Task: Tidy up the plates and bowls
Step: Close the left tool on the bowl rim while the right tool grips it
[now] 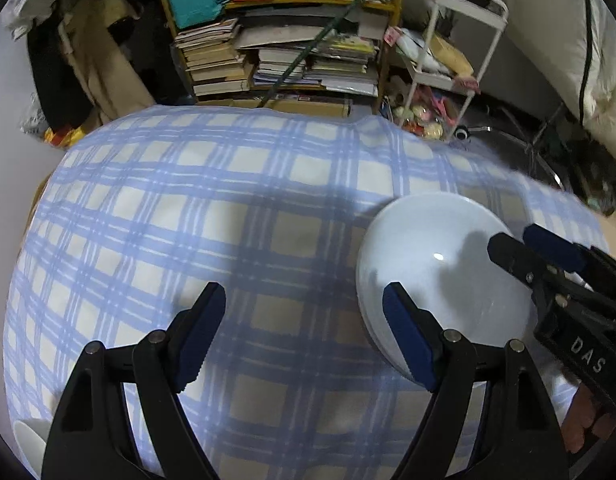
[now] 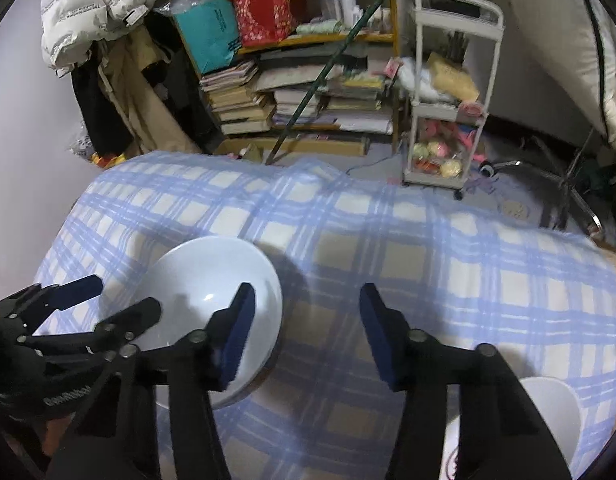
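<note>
Bowl sits on my table, both tools spread and empty; another white dish at five o'clock looks unstacked, so most sorting remains.

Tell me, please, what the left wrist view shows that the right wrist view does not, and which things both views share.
Only the left wrist view shows the right gripper from outside, one finger over the white bowl, and a white dish edge at its lower left. Only the right wrist view shows the white puffer jacket, the left gripper from outside, and a white dish at its lower right. Both share the bowl, the blue plaid cloth, the bookshelf and the white cart. Both grippers are open.
</note>
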Action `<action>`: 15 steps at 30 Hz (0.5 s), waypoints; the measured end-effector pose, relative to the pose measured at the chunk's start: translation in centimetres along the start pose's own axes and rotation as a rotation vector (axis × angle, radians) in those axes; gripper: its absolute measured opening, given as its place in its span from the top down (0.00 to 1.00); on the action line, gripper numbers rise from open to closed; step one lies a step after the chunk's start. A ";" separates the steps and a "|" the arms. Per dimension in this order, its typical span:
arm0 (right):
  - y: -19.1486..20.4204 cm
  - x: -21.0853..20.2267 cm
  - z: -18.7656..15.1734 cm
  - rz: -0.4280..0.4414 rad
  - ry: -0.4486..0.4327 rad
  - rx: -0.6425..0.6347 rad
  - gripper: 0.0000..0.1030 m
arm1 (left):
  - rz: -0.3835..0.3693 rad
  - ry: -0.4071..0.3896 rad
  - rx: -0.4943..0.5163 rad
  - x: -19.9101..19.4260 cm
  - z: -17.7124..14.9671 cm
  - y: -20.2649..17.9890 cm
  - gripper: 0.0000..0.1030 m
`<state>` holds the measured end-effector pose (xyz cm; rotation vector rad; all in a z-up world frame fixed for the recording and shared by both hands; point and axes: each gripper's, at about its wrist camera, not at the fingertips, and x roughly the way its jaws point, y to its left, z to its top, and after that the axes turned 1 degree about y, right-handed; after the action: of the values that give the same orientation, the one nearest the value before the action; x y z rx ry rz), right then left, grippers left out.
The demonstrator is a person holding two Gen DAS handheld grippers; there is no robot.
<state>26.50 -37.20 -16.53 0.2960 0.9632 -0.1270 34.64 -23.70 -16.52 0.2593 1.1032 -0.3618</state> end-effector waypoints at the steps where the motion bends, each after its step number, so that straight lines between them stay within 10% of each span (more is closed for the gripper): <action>1: 0.0 0.2 0.0 0.003 0.007 0.006 0.54 | 0.016 -0.001 0.019 0.1 -0.1 -0.3 0.24; 11: 1.3 1.4 -0.7 0.078 0.090 -0.013 0.86 | -0.096 0.058 0.051 1.1 -0.6 -1.9 0.86; 15: 1.4 1.2 -1.0 0.067 0.102 0.000 0.85 | -0.064 0.013 0.063 0.3 -0.9 -2.6 0.86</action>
<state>26.73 -35.53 -17.76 0.3369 1.0529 -0.0516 32.93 -25.76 -17.28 0.2826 1.1160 -0.4534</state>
